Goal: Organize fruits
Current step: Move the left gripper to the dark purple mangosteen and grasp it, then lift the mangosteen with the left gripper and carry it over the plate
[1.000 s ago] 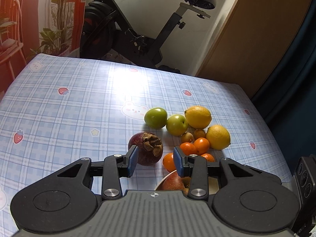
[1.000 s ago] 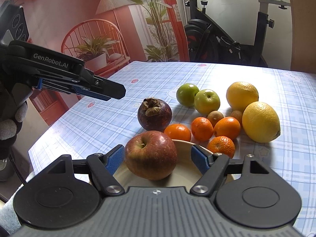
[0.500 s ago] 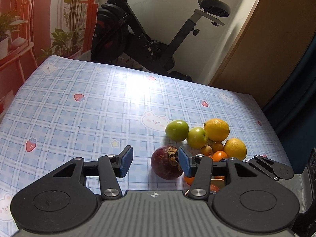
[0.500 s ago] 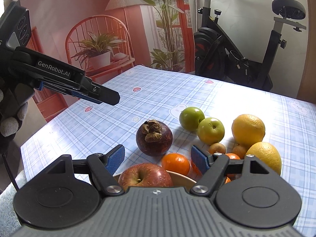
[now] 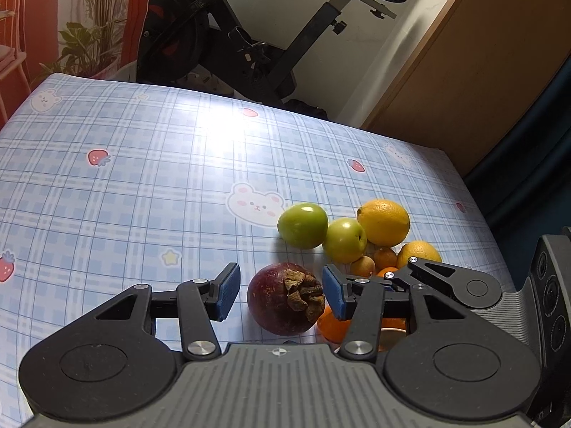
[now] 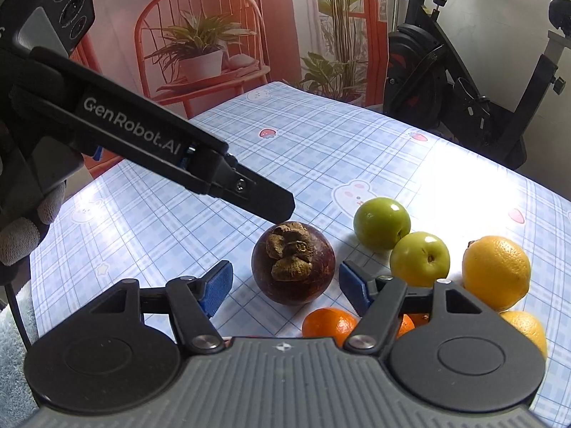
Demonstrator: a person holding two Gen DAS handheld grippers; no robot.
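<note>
The left gripper (image 5: pixel 280 294) is standing partly open around the mangosteen (image 5: pixel 285 297), its blue pads flanking the fruit; the right-hand pad looks right against the dried calyx, the left-hand pad clearly apart from the skin, so nothing is being squeezed. The right gripper (image 6: pixel 285 281) is also straddling the mangosteen (image 6: pixel 293 263) from its own side, its jaws closing, with a gap showing on both sides of the fruit.

Only the right wrist view is showing the left gripper from outside: a black finger is reaching down to just above the mangosteen's top, with a gloved hand (image 6: pixel 21 221) holding the tool. Only the left wrist view is showing the right gripper's linkage (image 5: pixel 446 281) lying across the small fruits.

The mangosteen is sitting on the blue checked tablecloth (image 5: pixel 142 178). Beyond it two green apples (image 6: pixel 382 223) are touching each other, with two lemons (image 6: pixel 496 271) beside them. Tangerines (image 6: pixel 329 324) are lying near the right gripper's base, and the left wrist view is adding small brownish fruits (image 5: pixel 362 266) between them and the apples. No container is showing clearly in either view.
</note>
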